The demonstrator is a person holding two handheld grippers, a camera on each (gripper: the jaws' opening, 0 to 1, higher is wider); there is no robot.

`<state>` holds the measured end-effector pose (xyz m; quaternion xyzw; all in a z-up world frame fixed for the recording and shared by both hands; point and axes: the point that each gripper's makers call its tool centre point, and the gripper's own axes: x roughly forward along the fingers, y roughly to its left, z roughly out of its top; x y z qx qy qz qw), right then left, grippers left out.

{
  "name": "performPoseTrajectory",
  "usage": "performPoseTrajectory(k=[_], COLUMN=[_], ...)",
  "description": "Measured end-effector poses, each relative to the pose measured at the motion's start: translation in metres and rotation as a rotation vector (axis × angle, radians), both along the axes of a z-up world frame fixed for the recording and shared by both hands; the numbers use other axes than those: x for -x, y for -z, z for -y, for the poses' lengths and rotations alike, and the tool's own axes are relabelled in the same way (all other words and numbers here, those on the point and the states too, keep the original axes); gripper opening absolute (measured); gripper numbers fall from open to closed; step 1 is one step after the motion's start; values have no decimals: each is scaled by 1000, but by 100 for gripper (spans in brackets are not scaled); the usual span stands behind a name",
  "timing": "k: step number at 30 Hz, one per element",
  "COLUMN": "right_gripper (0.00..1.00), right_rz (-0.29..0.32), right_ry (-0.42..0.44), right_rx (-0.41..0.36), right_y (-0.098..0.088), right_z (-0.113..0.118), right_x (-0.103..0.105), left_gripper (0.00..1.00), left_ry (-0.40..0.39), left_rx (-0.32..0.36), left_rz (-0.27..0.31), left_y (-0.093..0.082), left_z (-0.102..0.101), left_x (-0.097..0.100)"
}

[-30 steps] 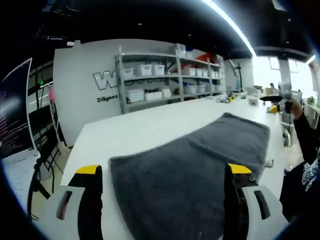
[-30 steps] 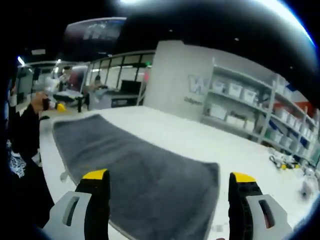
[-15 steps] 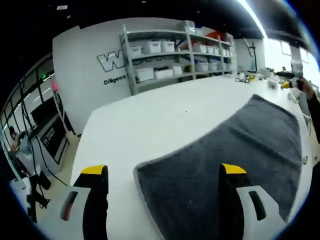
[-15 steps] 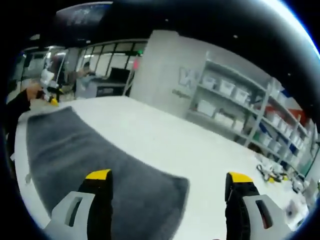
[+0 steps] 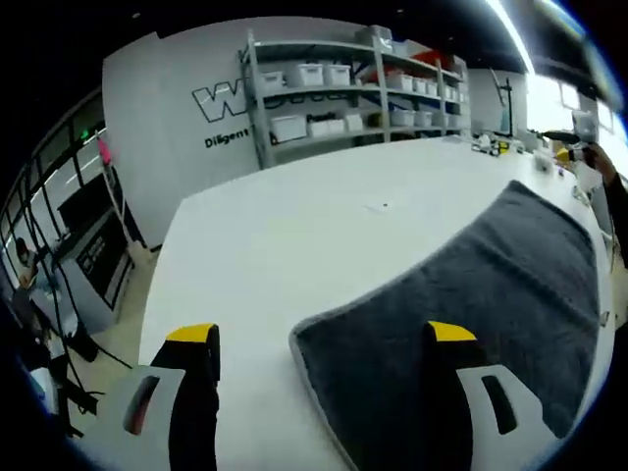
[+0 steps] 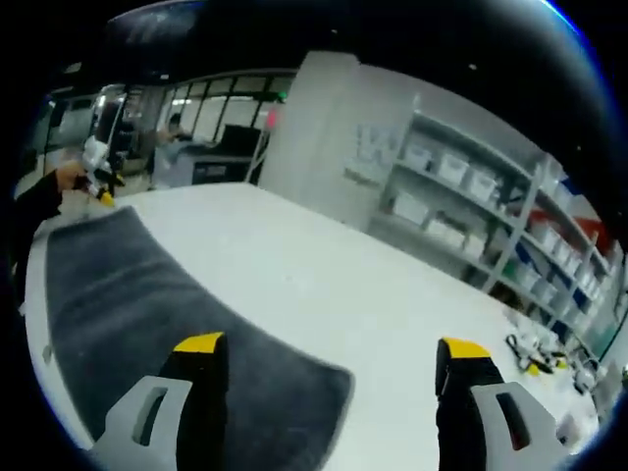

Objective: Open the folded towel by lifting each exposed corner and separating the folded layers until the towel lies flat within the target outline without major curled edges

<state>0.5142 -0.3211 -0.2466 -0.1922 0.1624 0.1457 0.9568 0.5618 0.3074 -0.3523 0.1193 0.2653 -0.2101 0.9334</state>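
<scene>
The grey towel point(image 5: 461, 294) lies spread on the white counter point(image 5: 285, 235). Both the left gripper point(image 5: 319, 339) and right gripper point(image 6: 329, 348) hover above its ends, jaws wide and empty. Best to drop low and pinch only the top layer at a corner.

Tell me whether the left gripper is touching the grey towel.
Cannot tell. In the left gripper view, the left gripper is open over the towel corner; its right finger overlaps the cloth, but neither contact nor a gap shows plainly.
</scene>
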Motion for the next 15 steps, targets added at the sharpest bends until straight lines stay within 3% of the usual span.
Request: performPoseTrajectory(k=[3, 6, 11, 15], right_gripper=[82, 81, 79, 78], right_rz=[-2, -36, -66, -96], right_ry=[10, 2, 16, 22], right_rx=[5, 17, 32, 6], right_y=[4, 15, 30, 41], right_z=[5, 8, 15, 21], right_x=[-11, -19, -33, -44], left_gripper=[77, 78, 74, 71], left_ry=[2, -27, -41, -35], left_rx=[-2, -15, -24, -25], left_rz=[-27, 4, -16, -40], left_y=[10, 11, 19, 24], left_z=[-2, -11, -18, -21], left_x=[-2, -11, -16, -17])
